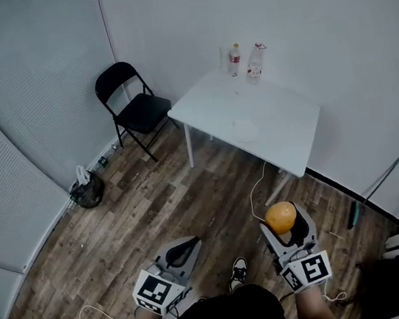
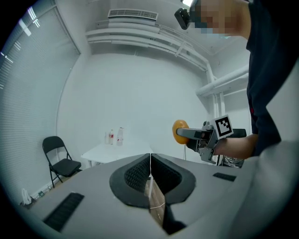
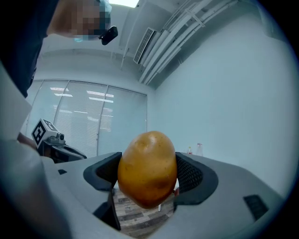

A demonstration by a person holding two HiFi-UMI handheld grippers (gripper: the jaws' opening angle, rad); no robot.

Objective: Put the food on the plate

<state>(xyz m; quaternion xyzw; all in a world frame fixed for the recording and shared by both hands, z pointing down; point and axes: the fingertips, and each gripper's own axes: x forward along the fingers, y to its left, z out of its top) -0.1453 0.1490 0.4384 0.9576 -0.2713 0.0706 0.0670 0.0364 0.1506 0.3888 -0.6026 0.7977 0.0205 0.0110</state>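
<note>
One smooth, egg-shaped, yellow-brown food item resembling a potato point(image 3: 147, 168) is clamped across its widest part between the ribbed black pads point(image 3: 189, 174) of the right gripper point(image 1: 288, 232). It is held in the air above the wood-plank floor point(image 1: 154, 206), well apart from the white rectangular table point(image 1: 285, 135). The left gripper point(image 2: 150, 169) has its jaws pressed together with nothing between them. A faint, pale round plate point(image 1: 244, 129) appears to lie on the table top. The item is judged firm, moderately heavy and rounded, so it may twist or slip. Grip at mid-girth with moderate pressure; expect rolling on release.
</note>
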